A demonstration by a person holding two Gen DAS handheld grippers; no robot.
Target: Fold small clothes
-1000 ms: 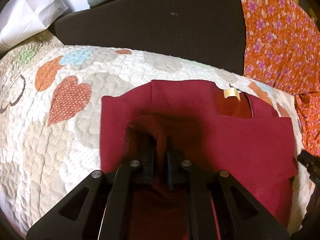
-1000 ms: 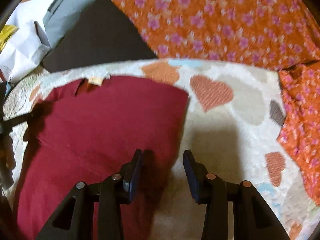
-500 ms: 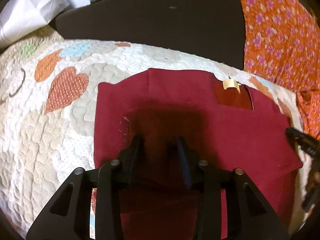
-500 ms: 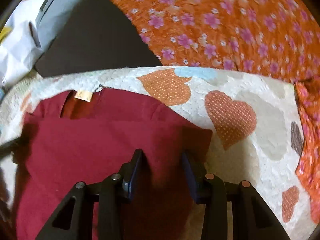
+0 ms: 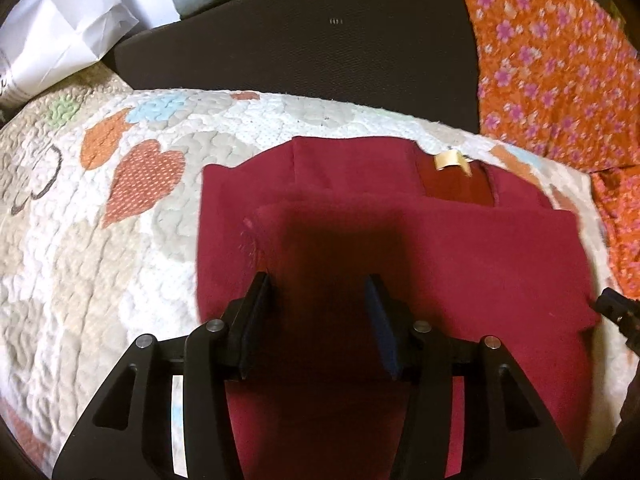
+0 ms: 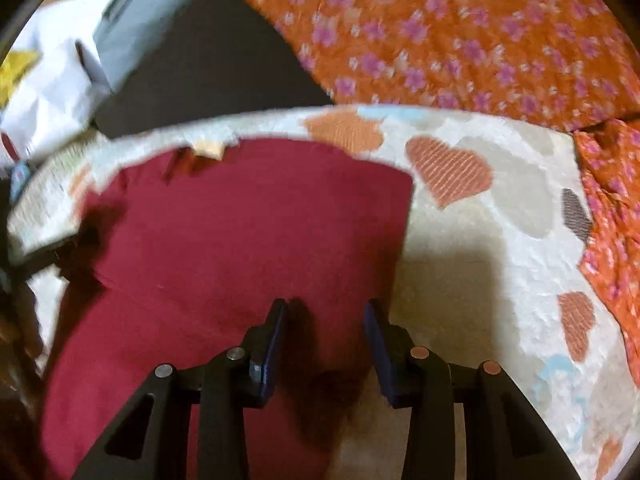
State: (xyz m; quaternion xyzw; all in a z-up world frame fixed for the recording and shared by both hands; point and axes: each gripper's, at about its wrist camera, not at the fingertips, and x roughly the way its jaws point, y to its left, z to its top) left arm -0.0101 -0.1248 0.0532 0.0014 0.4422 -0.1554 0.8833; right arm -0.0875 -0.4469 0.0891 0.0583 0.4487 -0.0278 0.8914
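A dark red garment [image 5: 400, 264] lies folded on a white quilt with heart patches [image 5: 100, 240]; its neck label [image 5: 448, 159] faces the far edge. My left gripper [image 5: 318, 284] is open and empty above the garment's left part. In the right wrist view the garment [image 6: 224, 248] fills the left half. My right gripper [image 6: 326, 308] is open and empty over the garment's right edge, one finger above cloth, the other above the quilt [image 6: 480, 280].
A dark cushion [image 5: 320, 40] lies beyond the quilt. Orange floral fabric [image 5: 560, 80] is at the right, also in the right wrist view [image 6: 460, 32]. White paper bags [image 5: 60, 36] and a grey item [image 6: 148, 12] lie at the far left.
My left gripper let go of the garment fold and opened wide; the fold now lies flat. My right gripper stayed open and drew back toward the garment's right edge.
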